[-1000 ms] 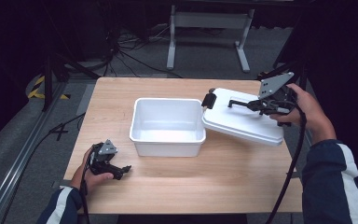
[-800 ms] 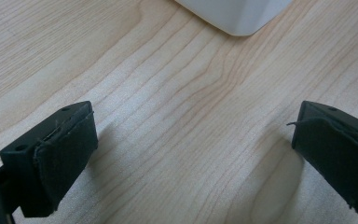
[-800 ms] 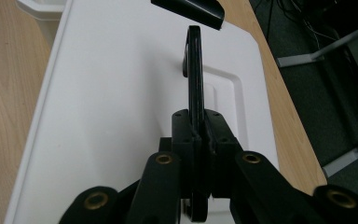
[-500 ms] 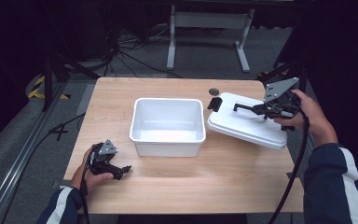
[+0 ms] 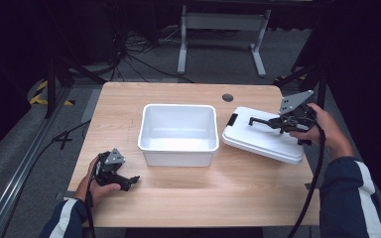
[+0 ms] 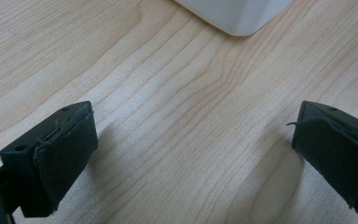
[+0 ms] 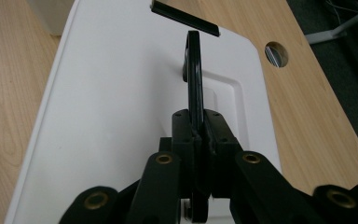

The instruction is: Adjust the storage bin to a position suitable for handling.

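A white open bin (image 5: pixel 177 157) stands at the middle of the wooden table. To its right lies its white lid (image 5: pixel 258 144), apart from the bin, with a black latch (image 5: pixel 232 119) on the near-bin edge. My right gripper (image 5: pixel 284 121) is shut on the lid's thin black handle (image 5: pixel 260 120). In the right gripper view the handle (image 7: pixel 194 70) stands upright between the closed jaws above the lid (image 7: pixel 112 93). My left gripper (image 5: pixel 126 181) rests open on the table front left. In the left gripper view its jaws stand wide apart over bare wood, with the bin's corner (image 6: pixel 235 16) ahead.
A round cable hole (image 5: pixel 227 97) sits in the table near the far edge, behind the lid. The table's right edge is close to the lid and my right hand. Cables and a metal stand (image 5: pixel 218 34) lie on the dark floor beyond.
My right gripper has carried the lid to the right and lower, off the bin's right rim. The left gripper has stayed still.
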Demonstrator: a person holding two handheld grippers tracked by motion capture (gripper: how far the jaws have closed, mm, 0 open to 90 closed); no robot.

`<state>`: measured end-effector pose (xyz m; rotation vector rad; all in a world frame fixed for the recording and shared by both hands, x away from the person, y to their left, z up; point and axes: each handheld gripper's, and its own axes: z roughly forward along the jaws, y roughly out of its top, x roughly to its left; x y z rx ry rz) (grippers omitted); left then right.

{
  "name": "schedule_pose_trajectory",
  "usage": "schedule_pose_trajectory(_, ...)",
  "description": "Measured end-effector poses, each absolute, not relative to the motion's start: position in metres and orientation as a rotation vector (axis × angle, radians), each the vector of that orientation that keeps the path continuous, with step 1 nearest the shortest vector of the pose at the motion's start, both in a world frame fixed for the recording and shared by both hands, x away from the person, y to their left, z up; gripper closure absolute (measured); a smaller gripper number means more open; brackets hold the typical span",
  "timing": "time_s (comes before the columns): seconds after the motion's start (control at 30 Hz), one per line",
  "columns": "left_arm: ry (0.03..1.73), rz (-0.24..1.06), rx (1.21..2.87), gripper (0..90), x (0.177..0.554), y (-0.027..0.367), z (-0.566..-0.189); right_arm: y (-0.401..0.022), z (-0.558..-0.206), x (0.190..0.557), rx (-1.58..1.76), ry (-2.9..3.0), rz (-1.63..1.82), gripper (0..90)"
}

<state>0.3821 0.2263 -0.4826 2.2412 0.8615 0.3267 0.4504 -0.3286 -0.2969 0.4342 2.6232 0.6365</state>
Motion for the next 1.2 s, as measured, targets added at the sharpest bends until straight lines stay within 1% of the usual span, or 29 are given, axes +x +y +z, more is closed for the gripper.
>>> schedule_pose_trajectory(0.57, 0.854, 0.324, 2.244, 0.4, 0.383, 0.227, -0.483, -0.333, -0.35, 0.459, 0.499, 2.683, 0.62, 84.6)
schedule_pose_trajectory(1.2, 0.862, 0.318, 2.244, 0.6, 0.382, 0.227, -0.483, -0.34, -0.383, 0.464, 0.571, 2.669, 0.634, 84.3)
